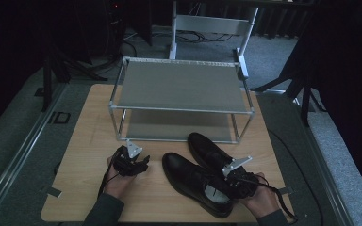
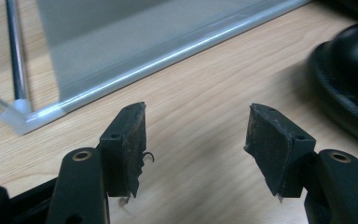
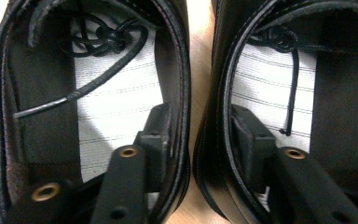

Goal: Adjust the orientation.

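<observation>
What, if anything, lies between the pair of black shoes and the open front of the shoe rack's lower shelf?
Nothing visible does. The two black shoes sit on the table just in front of the rack, and bare wood runs from their toes to the lower shelf. The left gripper stands off to their side, clear of that path.

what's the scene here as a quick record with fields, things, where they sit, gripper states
surface: wooden table
rack: two-shelf metal shoe rack at the far side, both shelves bare
shoes: pair of black leather lace-up shoes side by side in front of the rack
left gripper: open over bare wood, left of the shoes
right gripper: one jaw inside each shoe, the two inner walls between them; grip cannot be told
</observation>
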A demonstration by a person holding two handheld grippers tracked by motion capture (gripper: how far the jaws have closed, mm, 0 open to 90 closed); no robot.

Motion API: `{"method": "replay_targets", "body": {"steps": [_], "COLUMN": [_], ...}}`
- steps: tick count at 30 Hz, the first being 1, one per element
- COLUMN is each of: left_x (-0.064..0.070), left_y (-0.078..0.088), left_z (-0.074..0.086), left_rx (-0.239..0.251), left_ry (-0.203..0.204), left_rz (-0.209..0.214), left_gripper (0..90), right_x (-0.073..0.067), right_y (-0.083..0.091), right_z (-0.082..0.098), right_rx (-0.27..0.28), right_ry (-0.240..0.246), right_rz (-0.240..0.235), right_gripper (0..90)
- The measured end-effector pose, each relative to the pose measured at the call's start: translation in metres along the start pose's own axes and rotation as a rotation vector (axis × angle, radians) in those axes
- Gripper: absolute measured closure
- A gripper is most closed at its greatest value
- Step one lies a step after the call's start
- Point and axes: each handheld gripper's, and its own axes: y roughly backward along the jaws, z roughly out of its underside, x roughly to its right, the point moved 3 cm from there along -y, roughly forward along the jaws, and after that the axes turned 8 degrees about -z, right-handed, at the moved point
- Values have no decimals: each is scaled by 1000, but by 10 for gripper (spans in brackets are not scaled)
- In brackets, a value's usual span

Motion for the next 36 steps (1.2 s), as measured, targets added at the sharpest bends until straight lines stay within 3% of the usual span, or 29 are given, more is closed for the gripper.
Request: {"method": "replay_targets", "body": {"steps": [7, 8, 9, 10, 11, 12, 13, 14, 15, 16, 17, 18, 20, 23, 24, 29, 36], "left_x": [14, 20, 20, 28, 28, 37, 37, 48, 48, 61, 61, 68, 82, 90, 91, 92, 92], "left_y": [11, 16, 16, 20, 20, 25, 25, 30, 30, 31, 31, 31, 27, 24, 23, 19, 16], "left_z": [-3, -3, -3, -2, -2, 1, 1, 3, 3, 6, 6, 7, 7, 5, 1, -6, -13], "left_rx": [19, 26, 26, 29, 29, 36, 36, 40, 40, 32, 32, 22, 9, 14, 23, 37, 52], "left_ry": [-17, -24, -24, -31, -31, -37, -37, -51, -51, -76, -76, -95, -136, -137, -121, -106, -79], "left_rz": [54, 81, 81, 115, 115, 161, 161, 223, 223, 277, 277, 297, 330, 347, 363, 373, 381], "left_gripper": [391, 392, 392, 395, 398, 400, 402, 413, 417, 419, 421, 421, 421, 439, 438, 432, 425], "right_x": [0, 0, 0, 1, 2, 3, 3, 4, 4, 5, 5, 4, 3, 4, 3, 3, 5], "right_y": [12, 14, 14, 11, 8, 4, 4, 1, 1, 1, 1, 0, -1, 0, 0, -1, 1], "right_z": [-1, -1, -1, 1, 2, 3, 3, 3, 2, 2, 2, 1, 0, 0, -1, -1, 6], "right_rx": [21, -6, -6, -46, -67, -84, -84, -100, -106, -120, -120, -148, -159, -152, -138, -139, -28], "right_ry": [-6, -1, -1, -20, -32, -41, -41, -47, -51, -53, -53, -50, -42, -43, -34, -32, -53], "right_rz": [-11, -6, -6, 2, -9, -16, -16, -2, -3, -11, -11, -28, -36, -49, -67, -74, -89], "right_gripper": [476, 409, 409, 371, 367, 374, 374, 400, 424, 470, 470, 534, 577, 641, 721, 748, 786]}}
